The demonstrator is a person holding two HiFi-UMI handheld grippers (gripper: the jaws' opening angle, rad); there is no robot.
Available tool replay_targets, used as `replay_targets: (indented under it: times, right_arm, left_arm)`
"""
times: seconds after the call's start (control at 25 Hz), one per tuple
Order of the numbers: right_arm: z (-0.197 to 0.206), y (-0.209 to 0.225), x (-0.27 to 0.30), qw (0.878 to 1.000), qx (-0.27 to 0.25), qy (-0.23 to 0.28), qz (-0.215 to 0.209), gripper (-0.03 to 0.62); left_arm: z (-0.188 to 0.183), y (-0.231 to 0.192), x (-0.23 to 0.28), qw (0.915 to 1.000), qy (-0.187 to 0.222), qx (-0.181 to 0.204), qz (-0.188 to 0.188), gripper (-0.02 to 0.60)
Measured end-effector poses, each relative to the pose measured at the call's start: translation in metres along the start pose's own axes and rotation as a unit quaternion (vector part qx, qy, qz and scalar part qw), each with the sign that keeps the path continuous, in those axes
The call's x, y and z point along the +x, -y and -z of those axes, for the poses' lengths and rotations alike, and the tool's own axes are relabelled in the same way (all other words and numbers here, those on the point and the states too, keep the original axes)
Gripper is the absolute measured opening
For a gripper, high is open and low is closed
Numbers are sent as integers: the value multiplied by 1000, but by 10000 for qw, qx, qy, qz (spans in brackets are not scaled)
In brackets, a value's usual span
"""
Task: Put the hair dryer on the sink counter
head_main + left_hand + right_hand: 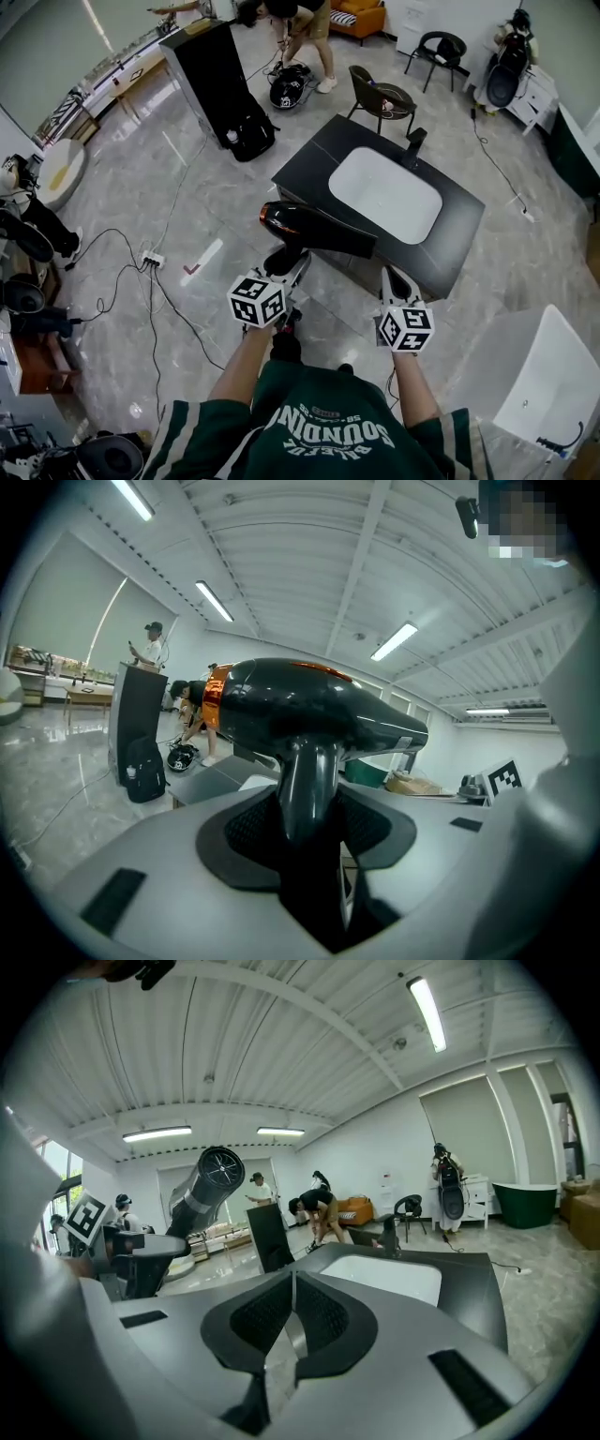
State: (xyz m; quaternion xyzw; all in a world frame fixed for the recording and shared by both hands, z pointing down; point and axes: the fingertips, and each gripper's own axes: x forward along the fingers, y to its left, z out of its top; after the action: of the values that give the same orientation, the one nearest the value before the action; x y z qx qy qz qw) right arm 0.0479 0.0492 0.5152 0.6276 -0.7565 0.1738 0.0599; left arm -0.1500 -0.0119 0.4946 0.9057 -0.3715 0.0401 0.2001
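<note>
Being clamped by its slim handle (pixel 305 789) between the jaws of the left gripper (pixel 284 265), the glossy black plastic hair dryer with an orange rear band (pixel 314 230) is held aloft near the dark rectangular sink counter (pixel 461 230) with its white basin (pixel 384 194). The right gripper (pixel 395 279) is seen pressed together on nothing. The shell is judged rigid, fairly light, slick and top-heavy, so swinging about the handle may be expected. A hold high on the handle, close under the barrel, is judged safest.

Black sink counter (pixel 459 230) — white basin (pixel 386 194) in its middle, dark faucet (pixel 413 142) at its far edge
</note>
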Motion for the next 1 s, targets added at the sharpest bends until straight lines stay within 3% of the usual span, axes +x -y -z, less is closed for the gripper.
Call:
replay_targets:
  times: [0.6,1.0]
  right_arm:
    - [-60,-41,122,9959,129,77,894,44]
    - [-60,-54,154,9897,329,158,1382,44]
  left_arm:
    - [-92,-125,75,9960,-144,147,870,187]
    - [-106,-162,109,9904,-318,271,1317,187]
